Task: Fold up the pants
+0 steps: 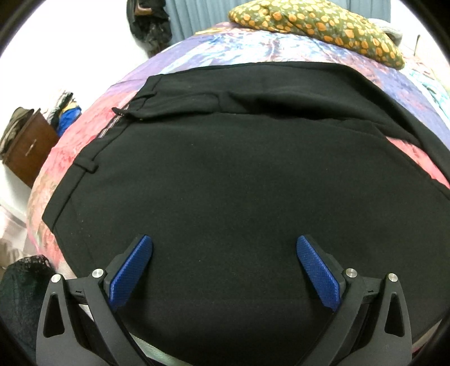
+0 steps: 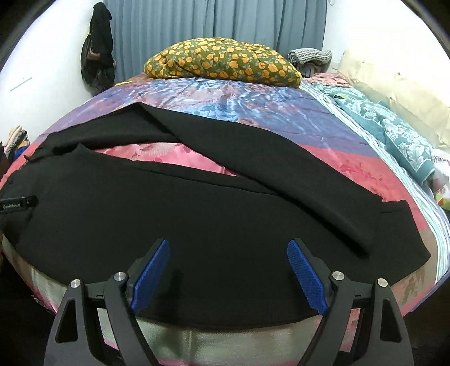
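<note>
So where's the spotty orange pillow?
The pillow lies at the far end of the bed, before the curtain, beyond the black pants.

Both wrist views look steeply down, close over the black pants (image 1: 225, 174) (image 2: 197, 214), sharing the bedspread (image 1: 213, 48) (image 2: 253, 112).

- Black fabric pants (image 2: 197, 214) lie spread across the near part of the multicoloured satin bedspread (image 2: 253, 112).
- Behind the pants, an orange-flowered olive pillow (image 2: 222, 62) rests on that bedspread.
- Right of the pants, a teal patterned blanket (image 2: 393, 126).

A floral pillow (image 2: 222, 60) tops the colourful bedspread (image 2: 253, 109) — teal blanket (image 2: 393, 126) beside, grey curtain (image 2: 213, 31) behind.
</note>
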`<state>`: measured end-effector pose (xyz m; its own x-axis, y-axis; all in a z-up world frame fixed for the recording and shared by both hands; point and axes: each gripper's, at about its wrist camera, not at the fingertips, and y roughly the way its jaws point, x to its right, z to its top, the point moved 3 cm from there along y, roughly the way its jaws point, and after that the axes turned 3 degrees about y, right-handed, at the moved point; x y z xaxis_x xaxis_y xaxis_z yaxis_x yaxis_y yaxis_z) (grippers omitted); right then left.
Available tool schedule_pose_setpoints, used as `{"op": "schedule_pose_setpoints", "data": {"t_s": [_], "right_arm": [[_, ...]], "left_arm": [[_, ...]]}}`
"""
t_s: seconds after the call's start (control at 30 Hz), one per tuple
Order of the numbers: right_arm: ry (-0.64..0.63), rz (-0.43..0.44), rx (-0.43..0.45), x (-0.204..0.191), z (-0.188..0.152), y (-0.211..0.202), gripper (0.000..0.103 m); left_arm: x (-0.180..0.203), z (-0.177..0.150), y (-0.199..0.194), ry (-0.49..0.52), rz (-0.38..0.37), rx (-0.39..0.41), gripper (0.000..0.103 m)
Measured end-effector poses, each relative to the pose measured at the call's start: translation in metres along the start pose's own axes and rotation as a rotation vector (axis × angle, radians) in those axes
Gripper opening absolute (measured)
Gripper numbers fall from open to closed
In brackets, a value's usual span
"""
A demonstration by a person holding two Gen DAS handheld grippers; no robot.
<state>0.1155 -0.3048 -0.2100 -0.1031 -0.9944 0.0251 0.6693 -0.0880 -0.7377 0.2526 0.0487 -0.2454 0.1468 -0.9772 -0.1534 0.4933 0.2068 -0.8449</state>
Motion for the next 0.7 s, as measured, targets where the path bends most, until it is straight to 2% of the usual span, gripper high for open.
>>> {"op": "schedule_pose_setpoints", "data": {"t_s": [0.27, 0.33, 0.4, 0.43, 0.47, 0.53, 0.6, 0.7], "right_arm": [[-0.002, -0.023, -0.051, 0.003, -0.011, 0.009, 0.085], [-0.001, -0.039, -0.017, 0.005, -0.008, 0.001, 0.085], [0.025, -0.031, 0.054, 0.012, -0.002, -0.012, 0.086], [0.050, -0.015, 0.073, 0.016, -0.001, -0.015, 0.090], [0.095, 0.018, 0.069, 0.023, -0.001, -0.013, 0.097], [0.256, 0.126, -0.025, 0.045, -0.010, 0.008, 0.098], [0.382, 0.163, -0.075, 0.066, -0.016, 0.020, 0.092], [0.549, 0.217, 0.047, 0.104, -0.007, 0.004, 0.089]], "left_arm": [[0.001, 0.000, 0.001, 0.010, 0.003, 0.001, 0.102], [0.001, 0.000, 0.001, 0.010, -0.001, 0.001, 0.102], [0.000, 0.001, 0.002, 0.008, -0.005, 0.000, 0.102], [0.000, 0.001, 0.002, 0.008, -0.006, 0.000, 0.102], [0.001, 0.001, 0.002, 0.009, -0.006, 0.001, 0.103], [0.001, 0.001, 0.002, 0.011, -0.003, 0.003, 0.102], [0.002, 0.000, 0.002, 0.012, -0.002, 0.008, 0.102], [0.001, -0.001, 0.002, 0.007, -0.006, 0.015, 0.102]]}}
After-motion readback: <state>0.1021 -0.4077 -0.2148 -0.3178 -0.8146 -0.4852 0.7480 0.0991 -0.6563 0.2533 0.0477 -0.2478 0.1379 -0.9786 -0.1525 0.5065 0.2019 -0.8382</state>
